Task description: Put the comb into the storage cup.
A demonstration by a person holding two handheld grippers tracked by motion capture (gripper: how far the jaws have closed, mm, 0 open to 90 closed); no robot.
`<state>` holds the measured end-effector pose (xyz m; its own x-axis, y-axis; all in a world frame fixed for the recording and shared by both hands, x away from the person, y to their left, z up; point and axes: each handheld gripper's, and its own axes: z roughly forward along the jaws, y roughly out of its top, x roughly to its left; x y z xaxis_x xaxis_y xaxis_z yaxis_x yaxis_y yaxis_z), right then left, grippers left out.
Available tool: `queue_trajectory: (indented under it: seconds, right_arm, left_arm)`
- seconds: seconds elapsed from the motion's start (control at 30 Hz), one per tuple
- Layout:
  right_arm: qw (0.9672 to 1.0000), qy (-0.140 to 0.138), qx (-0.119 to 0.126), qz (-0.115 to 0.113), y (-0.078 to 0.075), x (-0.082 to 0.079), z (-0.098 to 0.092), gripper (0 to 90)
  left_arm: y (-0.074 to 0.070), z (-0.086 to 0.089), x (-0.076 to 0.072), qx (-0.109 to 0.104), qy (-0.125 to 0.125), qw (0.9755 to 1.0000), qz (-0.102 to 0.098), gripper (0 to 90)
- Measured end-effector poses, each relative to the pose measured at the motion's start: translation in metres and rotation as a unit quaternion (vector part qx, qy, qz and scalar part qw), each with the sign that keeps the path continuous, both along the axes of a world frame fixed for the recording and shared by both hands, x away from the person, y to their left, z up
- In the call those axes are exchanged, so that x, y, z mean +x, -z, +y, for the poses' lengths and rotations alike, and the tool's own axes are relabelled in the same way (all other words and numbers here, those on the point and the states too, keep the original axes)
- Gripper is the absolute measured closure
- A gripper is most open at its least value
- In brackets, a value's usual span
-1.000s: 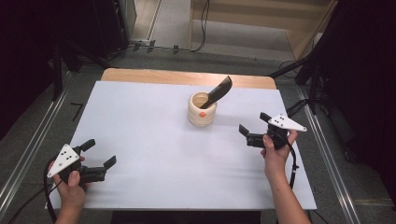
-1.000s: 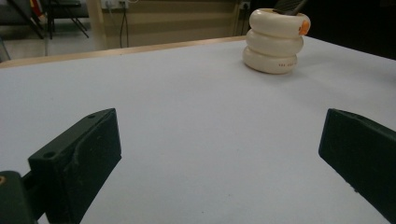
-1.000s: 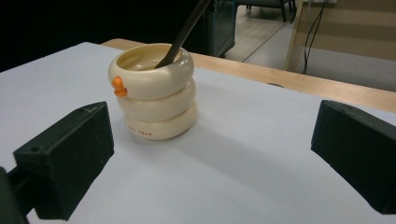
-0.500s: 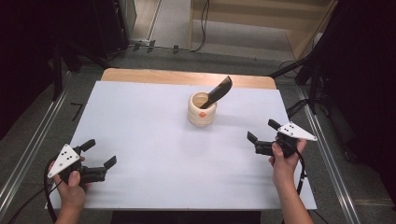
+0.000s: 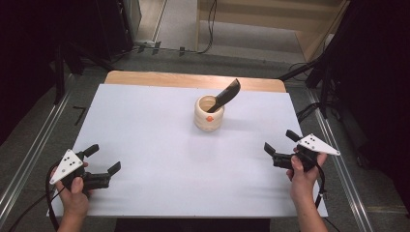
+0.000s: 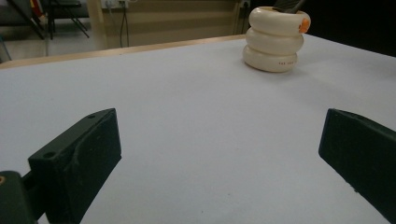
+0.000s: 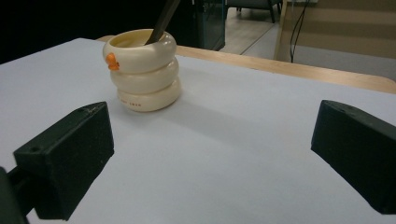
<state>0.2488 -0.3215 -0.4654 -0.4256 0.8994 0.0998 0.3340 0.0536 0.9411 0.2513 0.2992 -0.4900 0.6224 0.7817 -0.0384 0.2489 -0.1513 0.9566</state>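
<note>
White matte table [image 5: 159, 130] with a wooden strip along its far edge, on dark flooring. A cream holder [image 5: 209, 113] of three stacked rings, holding a dark tool [image 5: 225, 94], stands near the far edge. Left gripper [image 5: 103, 160] and right gripper [image 5: 279, 143], at the near corners, gape wide, empty.

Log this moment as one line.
left gripper: open, idle | right gripper: open, idle | holder: upright, dark tool inside

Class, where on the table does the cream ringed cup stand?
In the high view the cream ringed cup stands toward the table's far edge, near centre, apart from both grippers, holding a dark tool.
</note>
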Motion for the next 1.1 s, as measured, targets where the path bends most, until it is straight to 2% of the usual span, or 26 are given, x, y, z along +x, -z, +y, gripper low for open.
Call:
queue_trajectory:
  seconds: [0.47, 0.63, 0.87, 1.03, 1.1]
  right_arm:
    - [0.9999, 0.011, -0.003, 0.005, 0.014, -0.019, -0.018, 0.0]
    - [0.9998, 0.017, -0.003, 0.013, 0.022, -0.026, -0.026, 0.0]
    - [0.9997, 0.022, -0.006, 0.007, 0.028, -0.035, -0.036, 0.0]
    - [0.9997, 0.022, -0.008, 0.01, 0.036, -0.04, -0.044, 0.0]
    - [0.9998, 0.017, -0.009, 0.011, 0.044, -0.045, -0.051, 0.0]
  left_arm:
    - [0.0, 0.0, 0.0, 0.001, -0.002, 1.0, -0.001, 0.0]
    - [0.0, 0.0, 0.0, 0.002, -0.001, 1.0, -0.001, 0.0]
    - [0.0, -0.001, 0.0, 0.002, -0.003, 1.0, 0.0, 0.0]
    - [0.0, 0.0, -0.001, 0.002, -0.003, 1.0, -0.001, 0.0]
    - [0.0, 0.0, 0.0, 0.002, -0.001, 1.0, -0.001, 0.0]
